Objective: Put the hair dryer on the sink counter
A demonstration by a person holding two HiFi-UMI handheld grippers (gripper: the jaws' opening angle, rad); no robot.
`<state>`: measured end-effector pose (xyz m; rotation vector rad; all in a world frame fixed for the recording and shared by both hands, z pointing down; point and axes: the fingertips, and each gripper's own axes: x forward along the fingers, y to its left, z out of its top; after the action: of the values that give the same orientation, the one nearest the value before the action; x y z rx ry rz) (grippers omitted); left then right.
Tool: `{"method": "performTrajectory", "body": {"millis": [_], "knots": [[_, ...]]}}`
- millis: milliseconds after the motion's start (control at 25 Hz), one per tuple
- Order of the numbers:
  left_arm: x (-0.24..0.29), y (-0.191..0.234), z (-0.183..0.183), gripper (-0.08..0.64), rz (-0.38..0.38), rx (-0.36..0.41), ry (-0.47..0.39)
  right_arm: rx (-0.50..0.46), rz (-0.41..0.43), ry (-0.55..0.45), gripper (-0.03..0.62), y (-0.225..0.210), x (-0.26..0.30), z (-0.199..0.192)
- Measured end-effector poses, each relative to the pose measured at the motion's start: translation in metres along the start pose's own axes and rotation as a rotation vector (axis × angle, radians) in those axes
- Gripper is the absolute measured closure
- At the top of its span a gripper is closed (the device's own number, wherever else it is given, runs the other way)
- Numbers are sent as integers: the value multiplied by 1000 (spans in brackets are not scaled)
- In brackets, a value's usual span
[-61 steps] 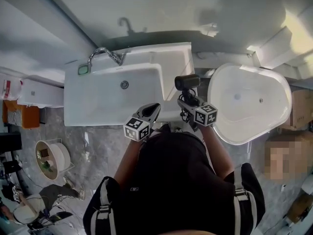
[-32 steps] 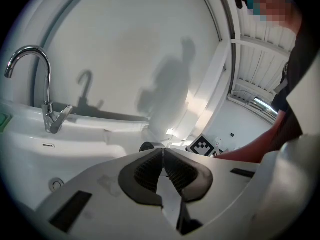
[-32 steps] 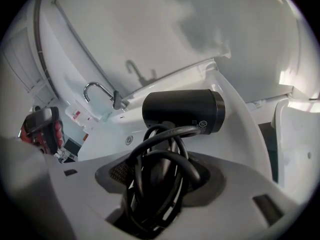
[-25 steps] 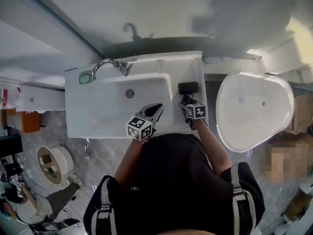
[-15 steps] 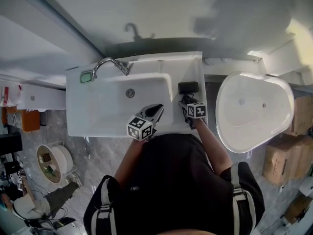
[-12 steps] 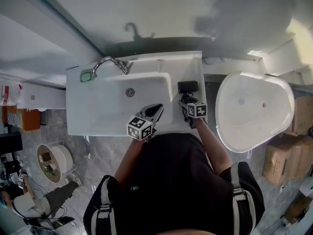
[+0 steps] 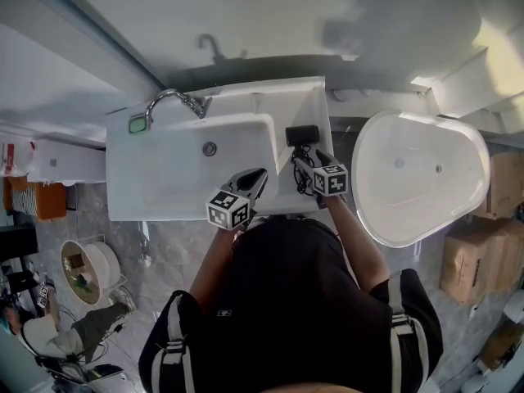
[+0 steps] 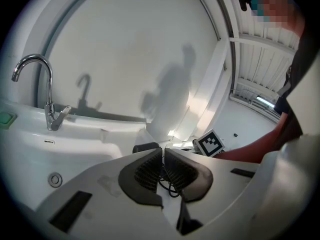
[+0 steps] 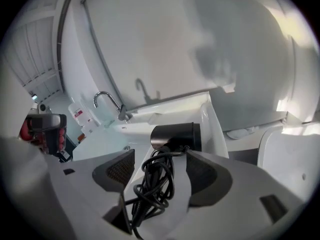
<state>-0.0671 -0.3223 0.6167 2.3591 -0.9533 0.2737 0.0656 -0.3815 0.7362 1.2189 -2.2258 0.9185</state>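
Right gripper view: the hair dryer [image 9: 176,136] handle is masked by its cord [image 9: 152,186], between the parted jaws of the right gripper [image 9: 159,160]; the left gripper [image 8: 163,156] is closed; a tub [image 7: 413,199] is seen right of the sink [image 7: 176,174].

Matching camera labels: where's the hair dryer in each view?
Head view: hair dryer on the counter, right of the basin.
Left gripper view: dark end low centre, just beyond the left tongs.
Right gripper view: centre, cord trailing toward the camera.
Shared landmark: the faucet.
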Motion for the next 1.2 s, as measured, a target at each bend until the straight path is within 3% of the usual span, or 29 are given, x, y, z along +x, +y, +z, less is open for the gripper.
{"method": "performTrajectory", "body": {"millis": [160, 280, 480, 800, 1200], "knots": [[3, -18, -5, 537, 4, 9, 9, -81, 22, 13, 234, 1, -27, -5], [5, -32, -8, 537, 7, 16, 14, -169, 38, 13, 316, 5, -53, -11], [10, -57, -19, 537, 9, 30, 31, -250, 67, -64, 527, 12, -105, -17], [14, -101, -42, 537, 4, 32, 50, -315, 156, -85, 534, 27, -153, -45], [-3, -132, -77, 537, 38, 22, 40, -314, 185, -82, 534, 35, -178, -86]]}}
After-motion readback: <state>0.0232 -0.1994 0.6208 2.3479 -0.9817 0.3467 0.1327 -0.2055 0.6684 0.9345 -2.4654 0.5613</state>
